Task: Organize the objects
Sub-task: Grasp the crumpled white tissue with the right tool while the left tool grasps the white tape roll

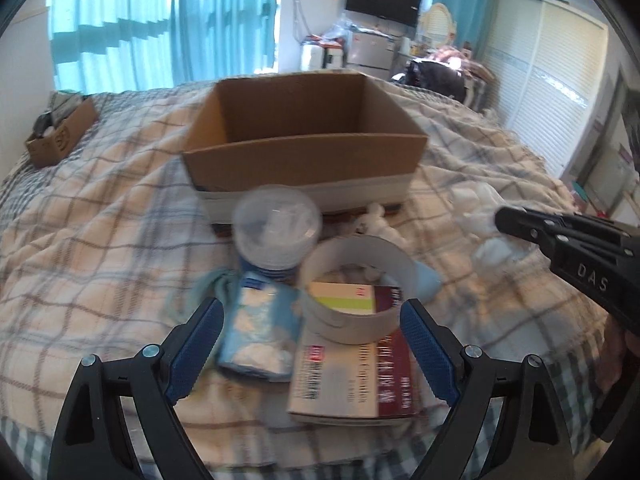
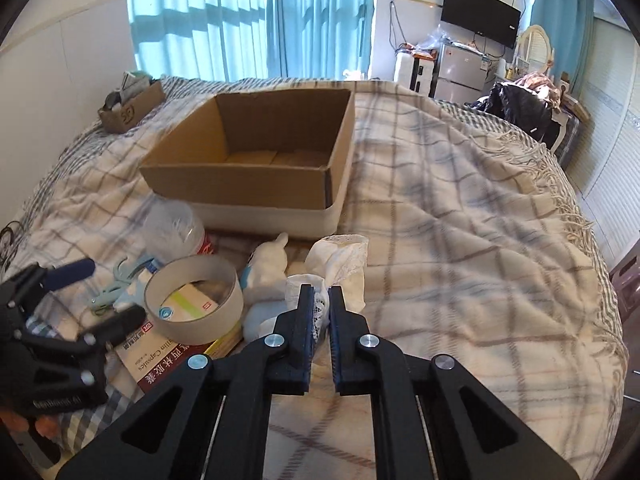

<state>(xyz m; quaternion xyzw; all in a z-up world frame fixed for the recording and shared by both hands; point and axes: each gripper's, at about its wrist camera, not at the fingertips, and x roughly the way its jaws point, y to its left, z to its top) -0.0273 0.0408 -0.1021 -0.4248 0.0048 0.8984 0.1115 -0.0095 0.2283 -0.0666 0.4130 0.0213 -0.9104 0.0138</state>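
In the left wrist view we are holding the left gripper (image 1: 311, 354) spread wide at the bottom of the frame, its blue pads (image 1: 199, 350) gripping nothing. Between and just above them are lying the tissue packet (image 1: 262, 334), the tape roll (image 1: 354, 286) and the medicine box (image 1: 354, 384), with the roll sitting on top of the box. A clear-lidded jar (image 1: 276, 226) is standing just behind the packet at the frame's centre, and the open cardboard box (image 1: 304, 148) is filling the upper middle, resting on the plaid blanket (image 1: 100, 240). In the right wrist view we are keeping the right gripper (image 2: 320, 322) nearly closed at the lower centre, pinching the lacy edge of a white cloth (image 2: 340, 258), which is bunching up just above the fingertips. To its left in that frame a small white plush toy (image 2: 268, 266) is lying beside the tape roll, and the cardboard box is sitting above them in the upper middle, well apart from the cloth. A smaller carton (image 2: 132, 110) is standing in the upper left corner of the bed.
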